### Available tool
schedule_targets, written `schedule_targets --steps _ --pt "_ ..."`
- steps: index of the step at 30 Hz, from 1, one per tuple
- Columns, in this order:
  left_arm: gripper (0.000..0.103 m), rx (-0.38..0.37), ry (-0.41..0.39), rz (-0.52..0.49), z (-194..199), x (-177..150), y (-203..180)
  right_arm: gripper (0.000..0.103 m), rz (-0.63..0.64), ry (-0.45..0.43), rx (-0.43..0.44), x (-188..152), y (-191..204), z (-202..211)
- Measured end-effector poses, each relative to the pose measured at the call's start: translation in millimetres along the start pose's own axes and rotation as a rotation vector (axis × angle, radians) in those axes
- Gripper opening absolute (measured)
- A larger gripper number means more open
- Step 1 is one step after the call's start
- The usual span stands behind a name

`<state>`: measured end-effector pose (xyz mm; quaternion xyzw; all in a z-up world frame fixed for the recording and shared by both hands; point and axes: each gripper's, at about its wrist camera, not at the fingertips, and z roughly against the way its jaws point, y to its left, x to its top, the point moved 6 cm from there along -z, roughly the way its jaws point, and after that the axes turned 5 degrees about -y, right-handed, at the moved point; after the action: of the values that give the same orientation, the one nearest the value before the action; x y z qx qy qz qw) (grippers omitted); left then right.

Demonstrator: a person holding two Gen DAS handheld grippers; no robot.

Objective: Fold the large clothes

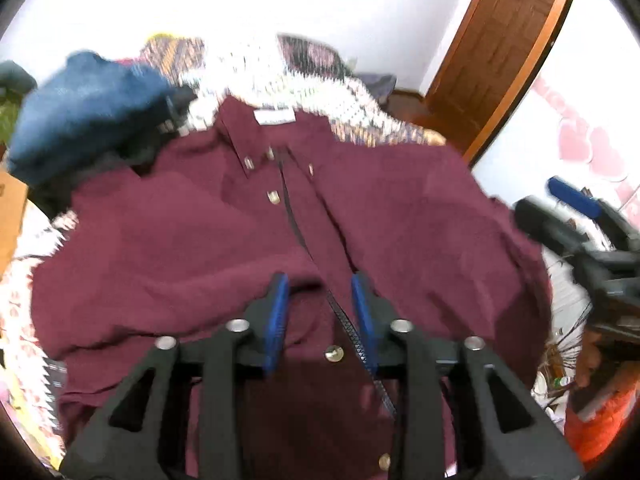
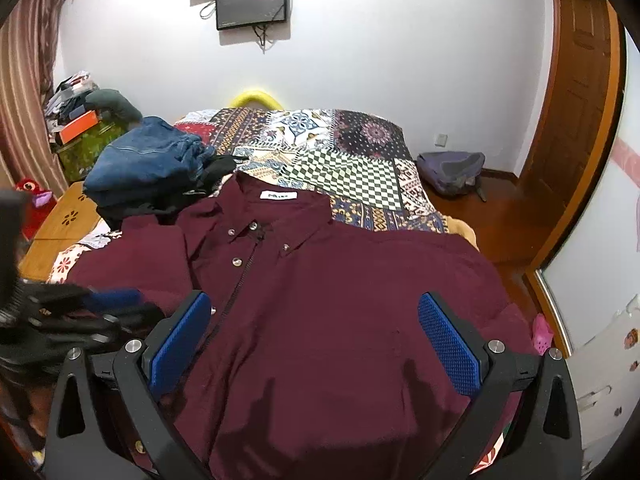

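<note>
Shirt [image 2: 320,280], soft, light and limp on the bed [image 2: 352,168], wants hem-corner grips; left tongs [image 1: 320,312] and right tongs [image 2: 316,332] hang apart.

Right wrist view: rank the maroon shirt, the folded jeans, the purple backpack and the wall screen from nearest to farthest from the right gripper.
1. Maroon shirt: spread on the bed directly under the open right gripper.
2. Folded jeans: piled on the bed, ahead and to the left.
3. Purple backpack: on the floor past the bed's far right corner.
4. Wall screen: mounted high on the far wall.
</note>
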<state>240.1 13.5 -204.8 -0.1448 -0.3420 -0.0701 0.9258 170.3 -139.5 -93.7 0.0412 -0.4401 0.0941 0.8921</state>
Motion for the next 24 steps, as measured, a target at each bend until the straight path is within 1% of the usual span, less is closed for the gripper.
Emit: schedule_targets --steps 2,4,6,9,11,13,16,20,22,24 --pt "0.053 0.024 -0.074 0.002 25.8 10.1 7.2 0.103 0.01 -0.006 0.007 3.1 5.6 1.3" --pt "0.054 0.049 -0.138 0.01 51.2 18.0 18.2 0.103 0.019 -0.009 0.012 5.9 12.1 1.0" --pt "0.06 0.092 -0.195 0.029 74.9 23.8 35.3 0.103 0.034 -0.012 0.016 8.2 19.4 0.7" --pt "0.066 0.179 -0.26 0.063 101.7 24.9 66.8 0.103 0.075 -0.019 0.028 13.7 35.7 0.0" --pt "0.067 0.229 -0.283 0.089 115.0 21.0 87.8 0.103 0.108 -0.027 0.04 18.8 49.0 0.6" --pt "0.068 0.293 -0.292 0.122 127.4 12.5 114.4 0.103 0.151 -0.039 0.065 24.7 66.5 0.3" --pt "0.068 0.368 -0.286 0.171 138.5 -3.9 151.0 0.103 0.217 -0.042 0.112 31.6 96.0 -2.7" --pt "0.068 0.416 -0.262 0.231 145.5 -29.9 187.2 0.103 0.311 -0.022 0.173 32.9 136.2 -15.0" --pt "0.068 0.444 -0.251 0.248 148.6 -43.8 201.2 0.103 0.386 0.008 0.211 28.3 162.9 -25.0" --pt "0.068 0.453 -0.241 0.262 148.2 -52.9 211.6 0.103 0.454 0.036 0.246 21.8 185.8 -35.6"
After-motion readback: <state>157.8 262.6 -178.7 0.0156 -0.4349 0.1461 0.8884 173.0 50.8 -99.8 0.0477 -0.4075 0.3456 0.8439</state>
